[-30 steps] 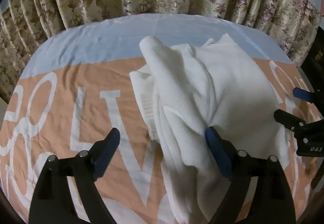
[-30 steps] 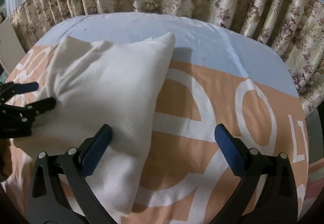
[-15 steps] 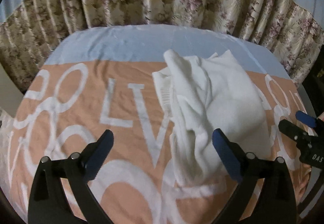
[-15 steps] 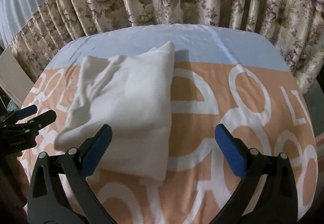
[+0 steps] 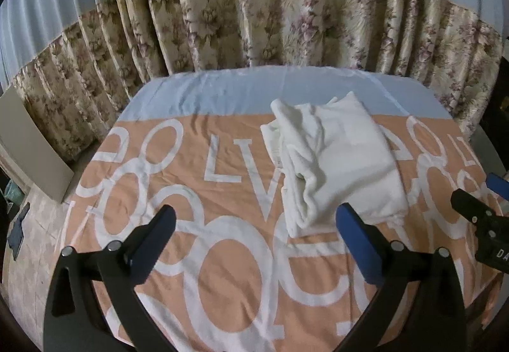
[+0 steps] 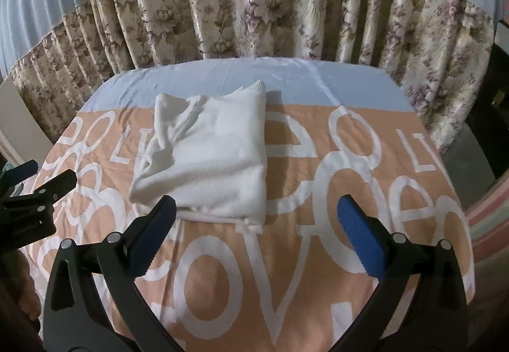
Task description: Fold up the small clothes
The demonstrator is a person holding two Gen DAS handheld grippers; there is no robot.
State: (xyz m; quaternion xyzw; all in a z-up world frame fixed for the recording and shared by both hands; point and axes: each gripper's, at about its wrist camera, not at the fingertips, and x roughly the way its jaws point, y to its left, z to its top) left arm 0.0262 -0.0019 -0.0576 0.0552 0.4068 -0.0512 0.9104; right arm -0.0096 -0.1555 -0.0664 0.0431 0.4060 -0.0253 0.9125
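Note:
A white garment (image 5: 337, 158) lies folded in a thick bundle on the orange-and-white lettered cloth (image 5: 229, 259), with a bunched fold along its left side. It also shows in the right wrist view (image 6: 213, 164). My left gripper (image 5: 254, 224) is open and empty, held above the cloth, near and left of the garment's near edge. My right gripper (image 6: 254, 224) is open and empty, near the garment's near right corner. Each gripper shows at the edge of the other's view: the right one (image 5: 480, 215), the left one (image 6: 35, 189).
The cloth covers a table with a light blue sheet (image 6: 286, 78) at its far end. Floral curtains (image 5: 286, 17) hang close behind the table. A pale board (image 5: 28, 142) leans at the left, and a dark cabinet (image 6: 499, 97) stands at the right.
Both grippers have drawn back and up from the garment, which now looks smaller and lies untouched. The left gripper's right finger, which rested against the garment, is now clear of it.

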